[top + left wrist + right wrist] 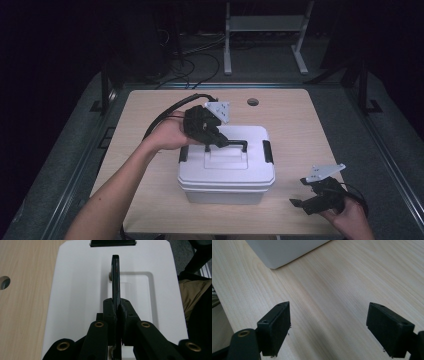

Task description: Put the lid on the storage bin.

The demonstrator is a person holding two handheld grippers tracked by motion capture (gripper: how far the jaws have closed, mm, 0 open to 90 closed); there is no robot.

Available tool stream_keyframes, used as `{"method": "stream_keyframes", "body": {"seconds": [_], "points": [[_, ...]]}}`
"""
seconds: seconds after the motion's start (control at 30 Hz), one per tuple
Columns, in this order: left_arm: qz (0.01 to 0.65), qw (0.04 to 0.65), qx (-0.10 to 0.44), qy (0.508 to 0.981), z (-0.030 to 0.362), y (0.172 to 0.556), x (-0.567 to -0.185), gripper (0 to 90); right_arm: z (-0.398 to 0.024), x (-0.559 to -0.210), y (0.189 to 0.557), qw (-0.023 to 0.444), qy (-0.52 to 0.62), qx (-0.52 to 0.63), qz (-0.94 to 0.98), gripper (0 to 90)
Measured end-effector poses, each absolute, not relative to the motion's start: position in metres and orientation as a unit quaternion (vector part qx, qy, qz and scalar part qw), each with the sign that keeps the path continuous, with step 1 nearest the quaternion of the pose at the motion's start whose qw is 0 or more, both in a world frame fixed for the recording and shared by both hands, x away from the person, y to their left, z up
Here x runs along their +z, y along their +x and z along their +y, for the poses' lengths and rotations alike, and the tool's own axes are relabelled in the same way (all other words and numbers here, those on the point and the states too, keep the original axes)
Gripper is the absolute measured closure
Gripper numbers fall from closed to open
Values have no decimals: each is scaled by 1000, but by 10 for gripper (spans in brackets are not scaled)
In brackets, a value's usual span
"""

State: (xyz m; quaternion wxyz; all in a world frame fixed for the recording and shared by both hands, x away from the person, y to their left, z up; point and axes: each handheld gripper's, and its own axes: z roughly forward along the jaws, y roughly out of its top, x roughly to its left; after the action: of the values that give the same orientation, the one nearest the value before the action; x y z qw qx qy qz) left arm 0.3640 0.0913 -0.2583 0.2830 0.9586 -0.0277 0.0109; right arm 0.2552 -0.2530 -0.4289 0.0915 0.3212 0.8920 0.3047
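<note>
- Nearest to the person, the right gripper (311,196) hovers low over the front right corner of the wooden table (295,130). Its jaws stand wide apart with nothing between them; in the right gripper view there is bare wood between the two pads (277,325).
- A little farther, in the middle of the table, sits the white box (226,172) with its lid on. A black latch (268,151) is on its right end and another on its left end.
- On top of the lid lies the black handle (235,143). Its long axis runs left to right across the lid, above a shallow recess.
- The left gripper (214,140) comes from the left side and its jaws are closed narrow on this handle near its left end. In the left gripper view the handle (115,277) runs straight ahead between the pads (110,312), in line with the jaws.
- I think the left hand is clearly the one to lift, straight up; the right is well apart from the box.
</note>
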Motion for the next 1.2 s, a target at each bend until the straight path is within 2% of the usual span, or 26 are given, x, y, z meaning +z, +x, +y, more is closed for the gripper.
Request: {"method": "stream_keyframes", "body": {"seconds": [0.77,1.2], "points": [[-24,278,-2,960,92,365,-279,837,-254,-427,254,96,321,310,890,191],[-26,290,-3,957,102,359,-272,665,-251,-428,256,93,323,306,890,187]]}}
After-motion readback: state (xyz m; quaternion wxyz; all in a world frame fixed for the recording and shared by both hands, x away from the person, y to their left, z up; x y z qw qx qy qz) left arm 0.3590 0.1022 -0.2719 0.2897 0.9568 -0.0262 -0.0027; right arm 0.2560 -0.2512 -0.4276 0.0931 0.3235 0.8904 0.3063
